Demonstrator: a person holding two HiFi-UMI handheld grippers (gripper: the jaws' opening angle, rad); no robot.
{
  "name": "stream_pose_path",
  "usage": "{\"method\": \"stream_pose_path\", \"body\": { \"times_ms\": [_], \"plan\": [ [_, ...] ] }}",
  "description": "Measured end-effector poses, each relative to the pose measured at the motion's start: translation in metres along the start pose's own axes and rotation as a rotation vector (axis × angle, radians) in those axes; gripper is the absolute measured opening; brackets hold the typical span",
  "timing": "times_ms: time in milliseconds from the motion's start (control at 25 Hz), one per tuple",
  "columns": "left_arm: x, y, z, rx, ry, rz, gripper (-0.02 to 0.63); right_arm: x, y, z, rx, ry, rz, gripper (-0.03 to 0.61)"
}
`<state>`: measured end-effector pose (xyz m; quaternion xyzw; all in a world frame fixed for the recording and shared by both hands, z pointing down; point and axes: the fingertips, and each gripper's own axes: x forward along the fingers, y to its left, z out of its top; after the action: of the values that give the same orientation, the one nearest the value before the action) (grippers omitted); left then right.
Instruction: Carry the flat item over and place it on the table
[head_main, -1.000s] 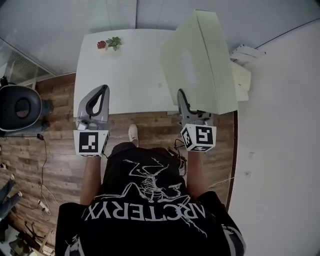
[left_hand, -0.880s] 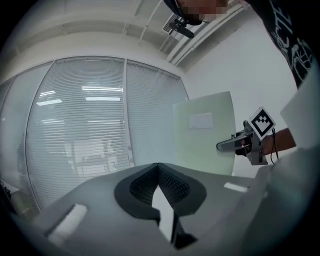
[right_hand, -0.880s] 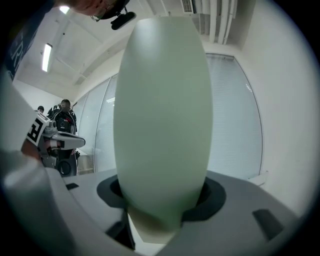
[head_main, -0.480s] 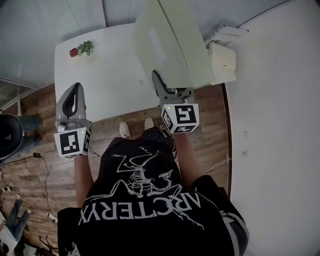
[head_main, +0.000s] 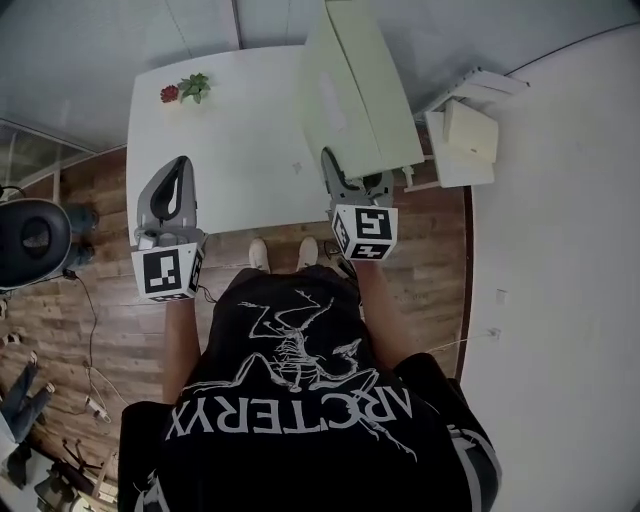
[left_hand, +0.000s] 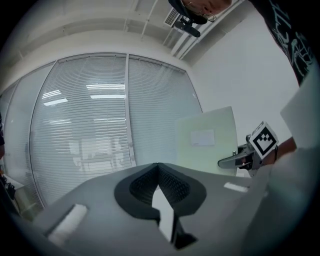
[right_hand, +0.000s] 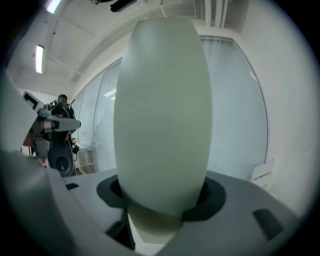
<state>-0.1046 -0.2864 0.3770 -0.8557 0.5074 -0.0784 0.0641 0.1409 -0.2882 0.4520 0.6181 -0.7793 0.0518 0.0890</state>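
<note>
Two grippers reach forward from the person's black shirt (head_main: 290, 400), and pale shoes (head_main: 258, 255) stand on the wooden floor (head_main: 100, 300) just short of the white table (head_main: 230, 140). On the near left, the left gripper (head_main: 180, 172) points out over the table's near left edge. Its own view shows its jaws pressed together with nothing between them (left_hand: 158, 169). On the near right, the right gripper (head_main: 345, 175) has its jaws spread wide and clamped on the near end of the pale green box (head_main: 360, 80). In its own view the box (right_hand: 162, 110) fills the gap between the pads and rises straight ahead of the right gripper (right_hand: 160, 200). The box stands upright on edge over the right side of the table, its broad face with a white label (head_main: 333, 105) turned left. Whether its lower edge touches the tabletop cannot be told. From the left gripper view the box (left_hand: 207, 140) shows as a flat upright sheet. A red flower (head_main: 185, 90) lies at the table's far left corner, well apart from the box. Farthest off, window blinds (left_hand: 100, 125) cover the wall.
</note>
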Motion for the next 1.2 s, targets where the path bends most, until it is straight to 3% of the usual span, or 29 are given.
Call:
{"method": "stream_pose_path", "body": {
  "times_ms": [320,480,880,1200],
  "plan": [
    [-0.009,-0.006,-0.005,0.002,0.023,0.029,0.009,0.026,-0.001,-0.097,-0.019,0.093,-0.017,0.265],
    [-0.015,0.004,-0.005,-0.012,0.045,0.046,0.009,0.039,0.007,-0.127,-0.013,0.131,-0.012,0.265],
    [-0.015,0.006,-0.007,0.034,0.082,0.017,0.009,0.059,0.010,-0.160,-0.038,0.137,-0.036,0.264],
    [-0.009,0.001,-0.012,0.036,0.091,-0.001,0.009,0.066,0.007,-0.162,-0.042,0.122,-0.040,0.264]
  ]
}}
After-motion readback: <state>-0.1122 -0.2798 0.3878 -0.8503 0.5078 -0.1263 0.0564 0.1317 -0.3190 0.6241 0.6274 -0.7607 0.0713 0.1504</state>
